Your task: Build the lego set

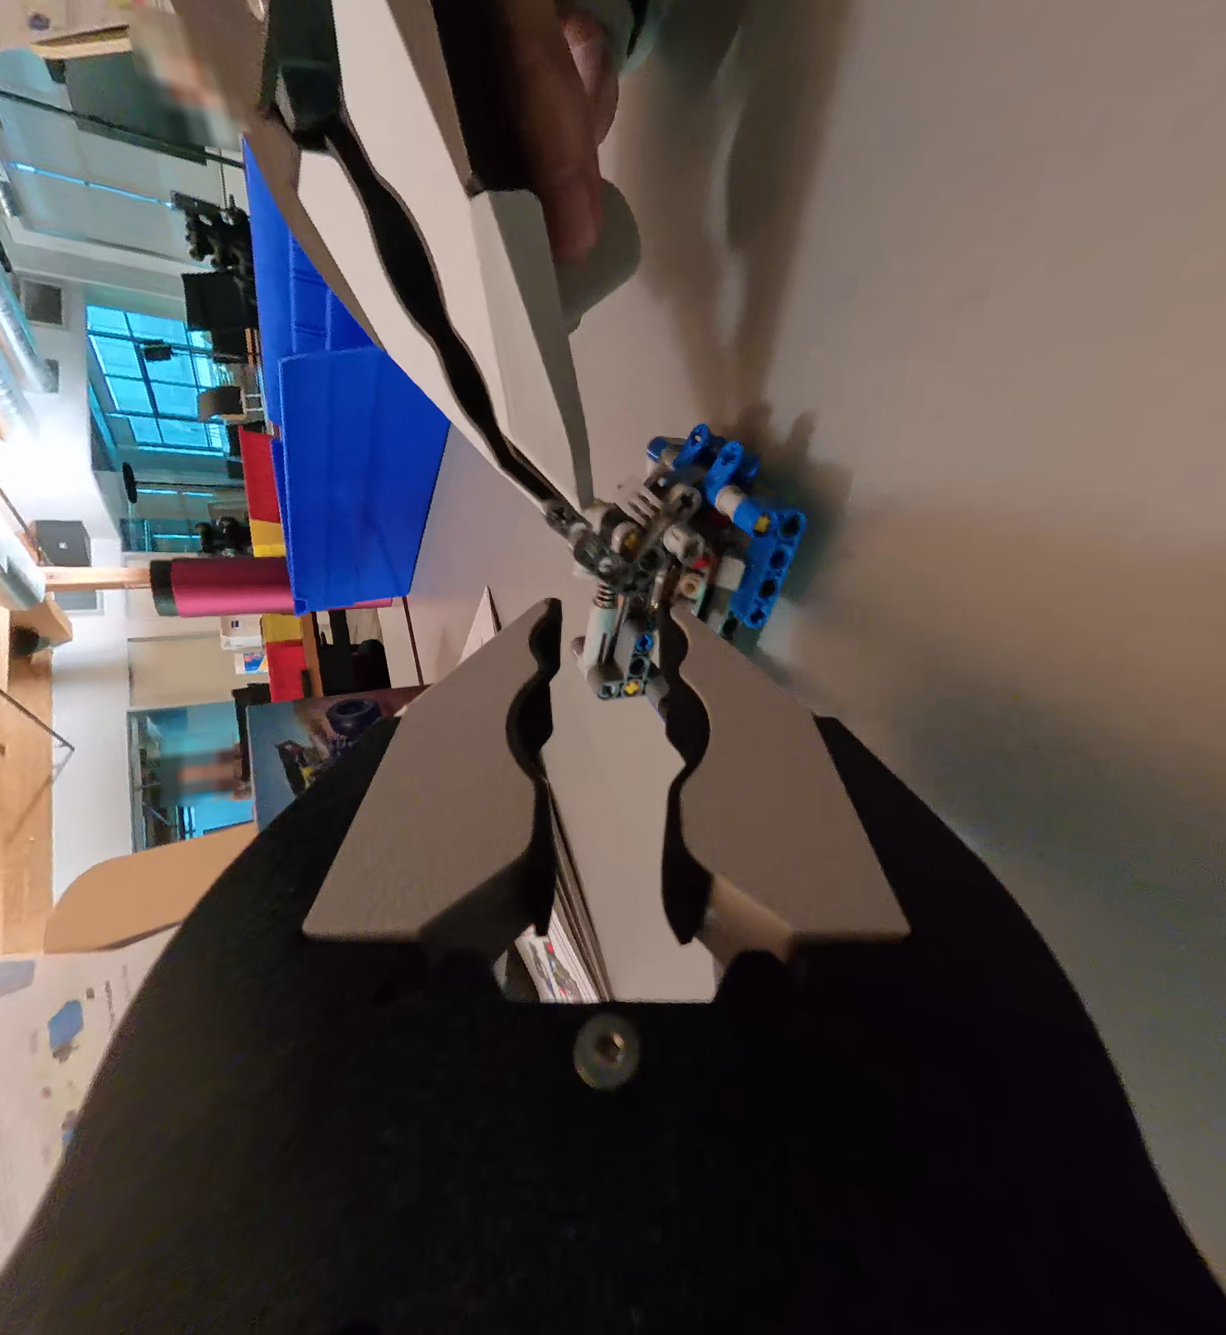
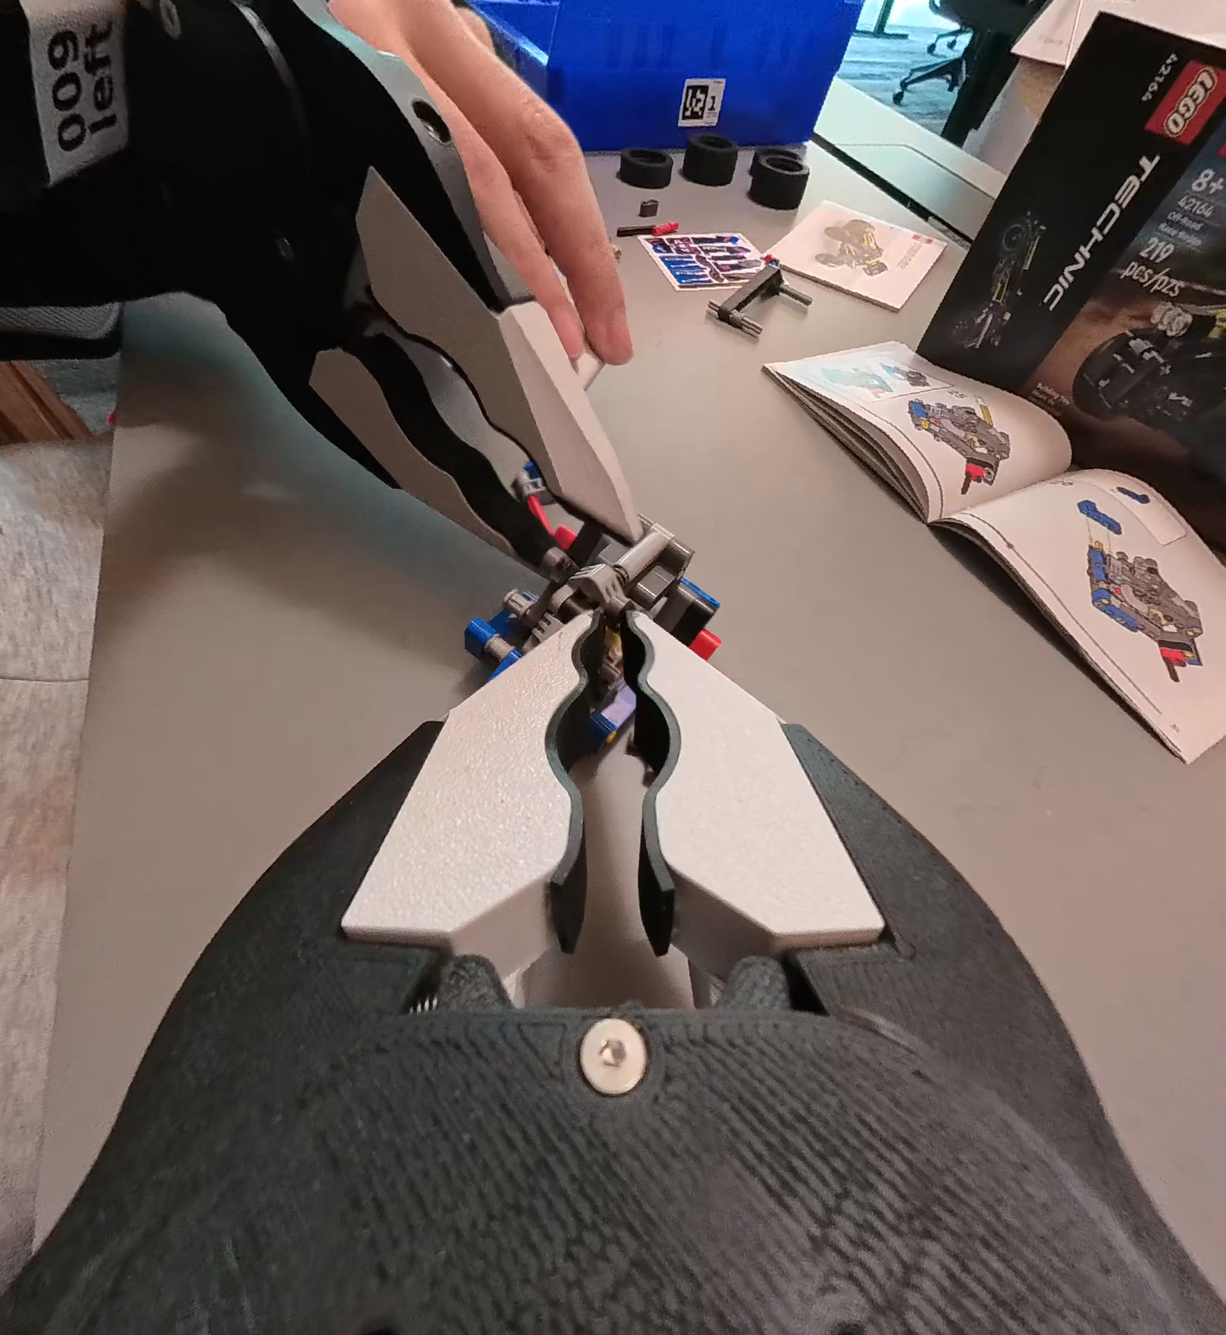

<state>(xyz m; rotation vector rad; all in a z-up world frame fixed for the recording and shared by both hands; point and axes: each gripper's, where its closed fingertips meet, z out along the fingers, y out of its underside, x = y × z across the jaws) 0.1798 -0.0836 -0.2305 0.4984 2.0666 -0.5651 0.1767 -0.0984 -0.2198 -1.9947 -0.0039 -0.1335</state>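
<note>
A small brick assembly [image 1: 696,534] of grey, blue and red parts lies on the grey table [image 1: 1029,433]. My left gripper [image 1: 613,614] is open. The assembly's grey end sits between its fingertips, close to the right finger [image 1: 711,664], with a clear gap to the left finger [image 1: 516,650]. My right gripper [image 2: 610,621] is shut on a thin dark grey part of the assembly [image 2: 639,571]. In the left wrist view the right gripper [image 1: 573,509] reaches in from the upper left. In the right wrist view the left gripper [image 2: 581,542] straddles the assembly's far side.
An open instruction booklet [image 2: 993,462] and a toy set box [image 2: 1137,253] are at the right. A sticker sheet [image 2: 704,256], a grey axle piece [image 2: 754,300], three black tyres [image 2: 711,162] and a blue bin [image 2: 667,65] lie beyond. A hand [image 2: 545,217] holds the left gripper. Less than 4 cm separates the two grippers' tips.
</note>
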